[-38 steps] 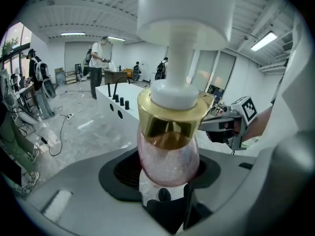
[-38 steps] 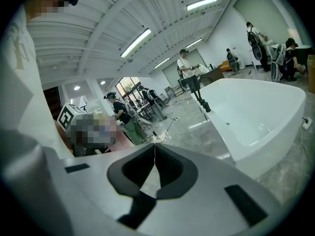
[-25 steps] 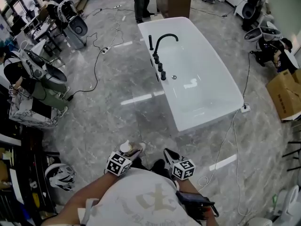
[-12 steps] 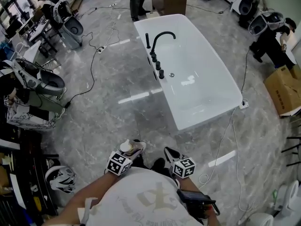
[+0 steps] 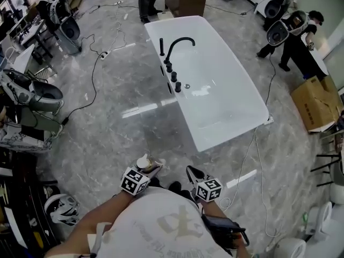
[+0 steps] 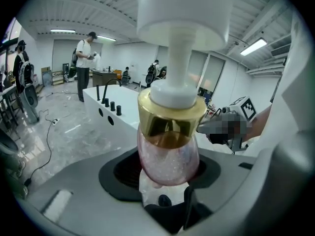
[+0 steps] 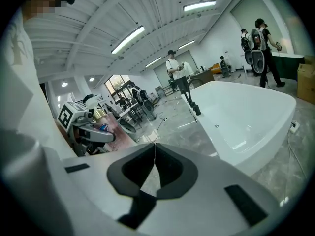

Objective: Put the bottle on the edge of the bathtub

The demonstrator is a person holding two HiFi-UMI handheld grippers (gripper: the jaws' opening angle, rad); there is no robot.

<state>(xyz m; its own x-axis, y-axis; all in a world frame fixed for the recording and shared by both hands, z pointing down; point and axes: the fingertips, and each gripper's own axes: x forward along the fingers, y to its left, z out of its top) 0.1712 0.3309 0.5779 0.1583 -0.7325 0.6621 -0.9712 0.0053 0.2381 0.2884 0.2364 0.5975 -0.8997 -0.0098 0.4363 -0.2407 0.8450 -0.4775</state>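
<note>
Carriage of the pump bottle (image 6: 168, 154) was the step in hand: the left gripper (image 5: 150, 166) had its jaws clamped on the pink glittery body, at the lower middle of the head view, well apart from the white bathtub (image 5: 232, 136) in the upper middle. The right gripper (image 7: 154, 167) hung beside it with jaws closed on nothing. A good finish would likely have called for keeping the top-heavy bottle upright on the approach and choosing a flat stretch of rim clear of the black faucet (image 5: 177, 43) before opening the jaws.
</note>
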